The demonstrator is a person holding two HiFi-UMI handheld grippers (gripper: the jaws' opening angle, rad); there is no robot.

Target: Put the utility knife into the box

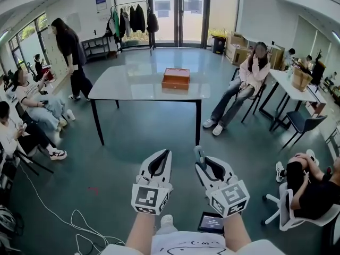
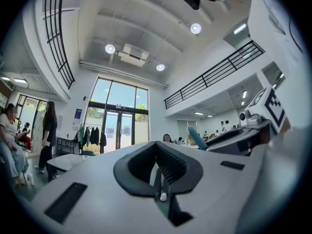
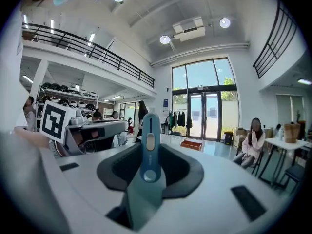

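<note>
An orange box (image 1: 176,78) lies closed on the far side of a grey table (image 1: 122,86), several steps ahead of me. My right gripper (image 1: 203,162) is held at waist height, shut on a blue utility knife (image 3: 148,150) that stands up between its pads with its tip poking out (image 1: 198,154). The box (image 3: 191,143) shows small and distant past the knife in the right gripper view. Beside it, my left gripper (image 1: 161,161) is shut with nothing between its pads (image 2: 168,162). Both grippers are well short of the table.
People sit on chairs to the left (image 1: 32,108) and right (image 1: 249,84), and one stands at the far left (image 1: 71,52). A white cable (image 1: 58,217) snakes over the floor at the lower left. A tablet (image 1: 211,222) lies by my feet. Glass doors (image 1: 178,12) close the far end.
</note>
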